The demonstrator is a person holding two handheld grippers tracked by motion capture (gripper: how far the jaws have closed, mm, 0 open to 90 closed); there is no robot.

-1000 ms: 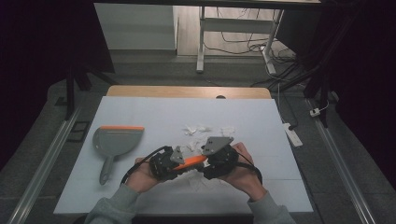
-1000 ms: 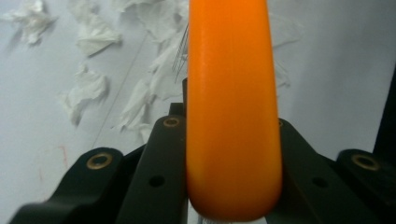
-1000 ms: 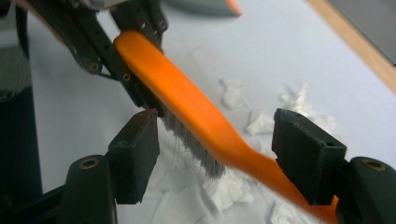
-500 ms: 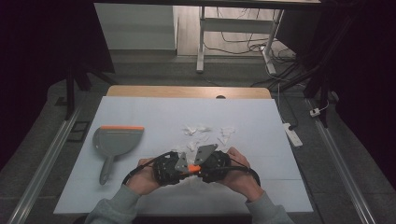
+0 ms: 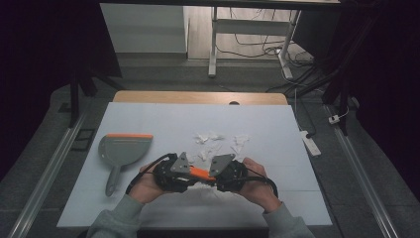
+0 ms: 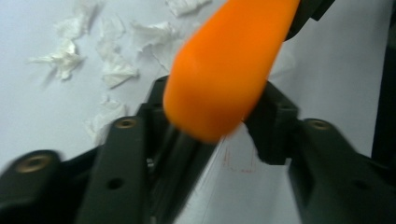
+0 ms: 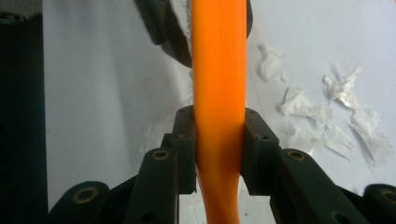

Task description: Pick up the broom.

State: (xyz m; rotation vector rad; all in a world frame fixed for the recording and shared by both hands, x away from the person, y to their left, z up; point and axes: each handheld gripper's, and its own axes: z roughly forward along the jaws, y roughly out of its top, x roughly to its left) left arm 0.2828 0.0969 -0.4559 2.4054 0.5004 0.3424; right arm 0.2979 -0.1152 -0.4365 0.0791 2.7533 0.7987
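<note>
Orange handle (image 5: 201, 173): spans level betw. the two grippers, above the near-centre of the table (image 5: 163, 111); judged a brush handle, being passed hand to hand.
Right gripper (image 7: 218, 147): pads (image 7: 185, 140) clamp the handle from both sides; jaws have just been closing onto it. Grip sits mid-shaft, prob. so the tool can be swung one-handed.
Left gripper (image 6: 210, 123): jaws have just been opening; the handle's rounded end lies betw. them. One pad (image 6: 273, 119) looks touching or just beside it, so released is a judgement, not certain.
Paper scraps (image 5: 218, 141): white, torn, scattered just beyond the hands; likely what is to be swept.
Dustpan (image 5: 122, 149): grey w. orange lip, flat on the table at the person's left, well apart from the scraps; handle points toward the person, ready for pick-up.
Hidden/unclear: bristle end is covered by gripper bodies in the high view; white fuzz under the hands may be bristles or more scraps, can't tell. Left gripper view blurred, handle tip too close for detail. Faint red marks on the table unreadable.
</note>
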